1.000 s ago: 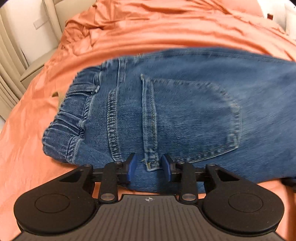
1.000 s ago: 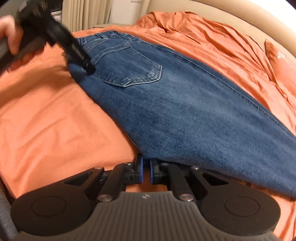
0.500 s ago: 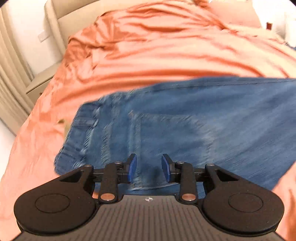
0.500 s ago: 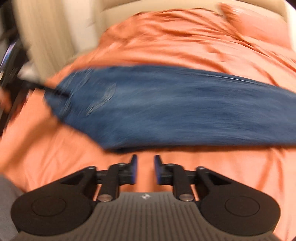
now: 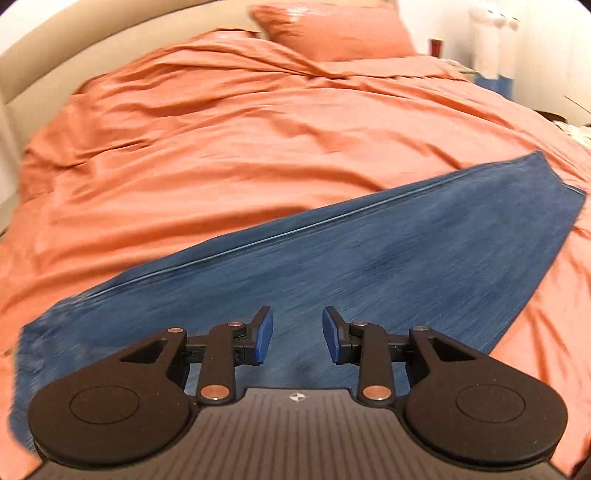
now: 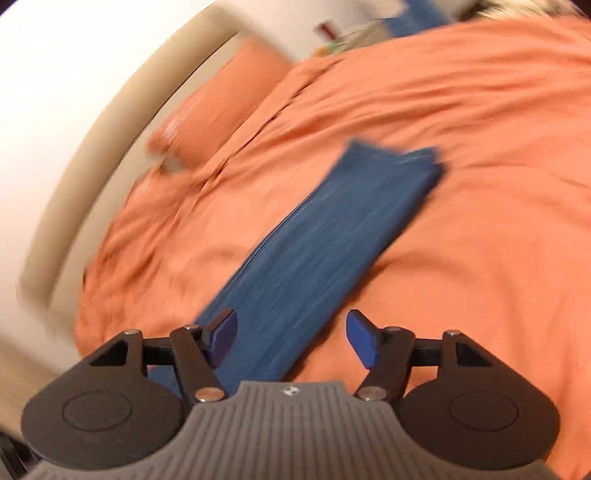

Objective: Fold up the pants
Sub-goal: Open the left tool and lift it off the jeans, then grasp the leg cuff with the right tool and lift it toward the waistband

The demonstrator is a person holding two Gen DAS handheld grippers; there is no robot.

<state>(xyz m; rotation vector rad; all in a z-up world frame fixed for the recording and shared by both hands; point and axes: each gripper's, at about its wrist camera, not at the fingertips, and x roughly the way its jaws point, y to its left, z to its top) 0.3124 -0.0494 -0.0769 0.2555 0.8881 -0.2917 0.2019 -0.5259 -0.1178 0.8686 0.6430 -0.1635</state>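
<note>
Blue jeans (image 5: 369,258) lie flat on the orange bedcover, folded lengthwise, one long leg running up and right to the hem. My left gripper (image 5: 297,339) hovers over the denim with its jaws apart and nothing between the pads. In the right wrist view the jeans (image 6: 332,240) stretch away from me to the hem end. My right gripper (image 6: 291,339) is over the near part of the leg. Its jaws are opening, and no cloth is pinched between them. The waistband and pockets are out of both views, and both pictures are motion-blurred.
The orange bedcover (image 5: 221,147) fills the bed, rumpled toward the beige headboard (image 5: 92,40). An orange pillow (image 5: 332,33) lies at the head end. Small items (image 5: 493,48) stand beyond the bed's far right corner. In the right wrist view the headboard (image 6: 110,147) curves along the left.
The left gripper swung from the waistband and back pocket along the leg, its gap unchanged. The right gripper, shut at the jeans' edge, has opened, rolled and swept toward the hem end.
</note>
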